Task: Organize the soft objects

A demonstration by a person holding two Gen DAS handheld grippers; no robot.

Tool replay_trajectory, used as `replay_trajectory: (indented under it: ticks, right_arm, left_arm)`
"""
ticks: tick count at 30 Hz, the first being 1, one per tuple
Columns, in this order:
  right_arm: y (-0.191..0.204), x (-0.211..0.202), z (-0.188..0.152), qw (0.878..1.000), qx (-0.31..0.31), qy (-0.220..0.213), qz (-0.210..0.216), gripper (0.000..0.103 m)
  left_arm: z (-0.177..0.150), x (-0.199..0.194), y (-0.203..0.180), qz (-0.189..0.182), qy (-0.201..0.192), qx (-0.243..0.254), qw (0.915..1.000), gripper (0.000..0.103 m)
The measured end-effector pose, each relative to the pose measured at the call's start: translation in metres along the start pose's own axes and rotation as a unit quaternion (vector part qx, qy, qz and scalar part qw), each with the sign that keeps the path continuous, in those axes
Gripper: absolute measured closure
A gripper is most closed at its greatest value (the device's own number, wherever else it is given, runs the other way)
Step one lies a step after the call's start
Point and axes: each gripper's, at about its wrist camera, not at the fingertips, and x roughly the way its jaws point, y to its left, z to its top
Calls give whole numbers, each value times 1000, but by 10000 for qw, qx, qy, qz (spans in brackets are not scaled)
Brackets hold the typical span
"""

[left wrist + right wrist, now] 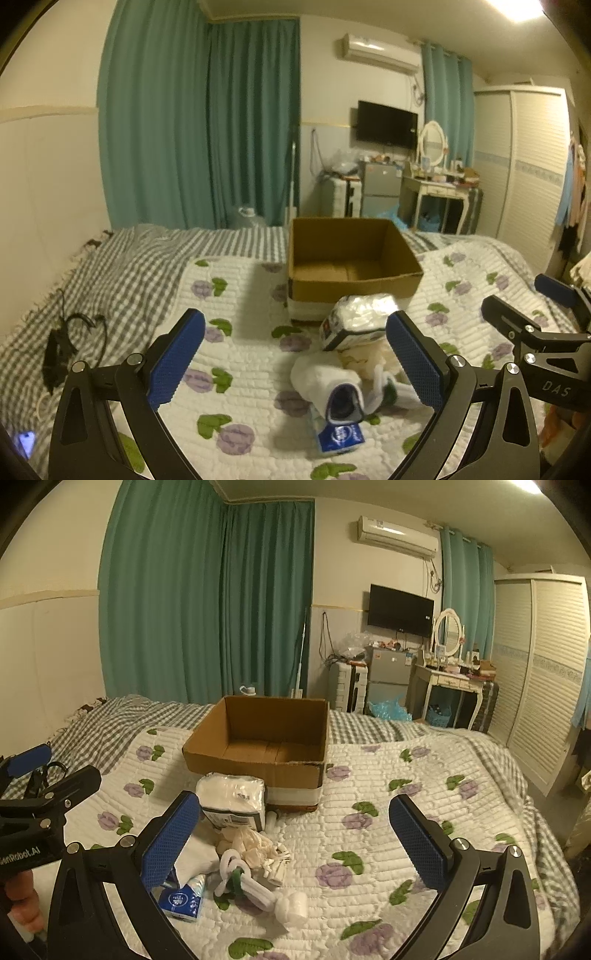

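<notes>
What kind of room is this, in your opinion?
Most likely a bedroom in a home. The work surface is a bed under a floral quilt, a white dressing table with an oval mirror stands at the far wall, and a louvred wardrobe is at the right.

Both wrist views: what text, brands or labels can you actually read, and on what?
"DAS": on the right gripper body, seen from the left wrist view.
"enRobot.AI": on the left gripper body, start cut off.
Blue tissue pack: round white logo, lettering too blurred.
Wrapped white pack: dark label, print unreadable.
Air conditioner: sticker too small.
</notes>
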Motion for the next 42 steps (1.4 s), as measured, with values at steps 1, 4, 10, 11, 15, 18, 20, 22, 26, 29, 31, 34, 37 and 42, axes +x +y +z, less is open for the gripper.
replay_trajectory:
  ticks: [1, 4, 10, 11, 15, 18, 20, 22, 26, 29, 31, 34, 37, 42]
  right_arm:
    - [-1, -5, 2, 10000, -23, -30, -10, 0]
    - [-7, -15, 5, 10000, -34, 8, 37, 0]
    - [-15, 5, -11, 9986, -73, 496, 166, 0]
    - [-15, 14, -18, 9977, -99, 657, 156, 0]
    - [-13, 44, -45, 9925, -294, 1182, -59, 0]
    - [-14, 61, -65, 9866, -311, 1602, -78, 1]
    - [-15, 70, -76, 9838, -314, 1764, -70, 10]
    - [-17, 80, -87, 9789, -300, 2021, -37, 17]
    - [-23, 97, -97, 9724, -86, 2329, 72, 42]
    - [-23, 104, -100, 9682, 26, 2490, 248, 67]
    - [-22, 105, -100, 9660, 101, 2543, 465, 74]
    - [-16, 102, -100, 9660, 66, 2521, 573, 78]
    - [-14, 100, -100, 9652, 92, 2528, 667, 81]
    - [-16, 83, -90, 9719, 212, 2207, 786, 83]
  left_arm:
    - [1, -3, -1, -29, -7, 3, 10000, 3]
    - [-2, 1, -5, 34, 82, 96, 9999, 2]
    - [-44, 47, -20, -88, 936, 262, 9952, 3]
    - [-54, 58, -24, -108, 1105, 290, 9934, 3]
    - [-75, 84, -33, -67, 1333, 442, 9901, 4]
    - [-80, 98, -35, -190, 1471, 420, 9880, 4]
    - [-84, 108, -36, -244, 1554, 478, 9864, 5]
    - [-87, 118, -37, -291, 1583, 522, 9856, 5]
    - [-89, 131, -33, -432, 1684, 461, 9837, 26]
    - [-91, 136, -30, -664, 1760, 413, 9813, 54]
    - [-90, 133, -29, -698, 1697, 460, 9819, 60]
    - [-90, 126, -26, -702, 1640, 511, 9826, 64]
    - [-88, 117, -18, -664, 1610, 431, 9838, 66]
    - [-77, 93, -13, -558, 1376, 479, 9877, 66]
